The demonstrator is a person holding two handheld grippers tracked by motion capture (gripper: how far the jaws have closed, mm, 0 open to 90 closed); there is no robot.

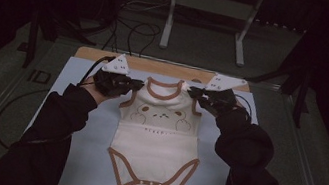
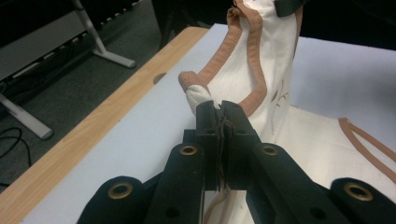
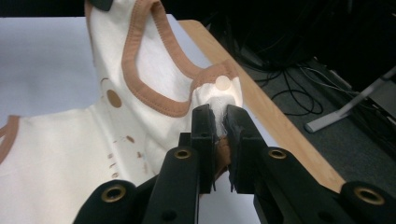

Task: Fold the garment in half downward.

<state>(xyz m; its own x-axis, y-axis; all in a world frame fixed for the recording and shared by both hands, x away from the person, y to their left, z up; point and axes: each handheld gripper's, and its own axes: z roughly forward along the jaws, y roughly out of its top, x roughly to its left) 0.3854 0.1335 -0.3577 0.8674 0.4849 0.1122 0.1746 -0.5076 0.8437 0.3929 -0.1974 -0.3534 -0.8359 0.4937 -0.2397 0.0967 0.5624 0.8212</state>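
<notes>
A cream baby bodysuit (image 1: 156, 142) with brown trim and a bear face lies on the pale blue mat (image 1: 90, 161), neck toward the far edge. My left gripper (image 1: 137, 84) is shut on its left shoulder, and the left gripper view shows the bodysuit (image 2: 275, 51) pinched at the brown-edged shoulder tab between my left gripper's (image 2: 220, 108) jaws. My right gripper (image 1: 193, 91) is shut on the right shoulder. In the right gripper view the bodysuit (image 3: 154, 70) is clamped just below a round snap by my right gripper (image 3: 218, 113). The neck end is lifted off the mat.
The mat lies on a wooden table (image 1: 166, 67) whose far edge shows beyond it. Cables (image 1: 134, 32) and a metal stand (image 1: 209, 9) are on the floor behind the table. The person's dark sleeves (image 1: 61, 121) flank the garment.
</notes>
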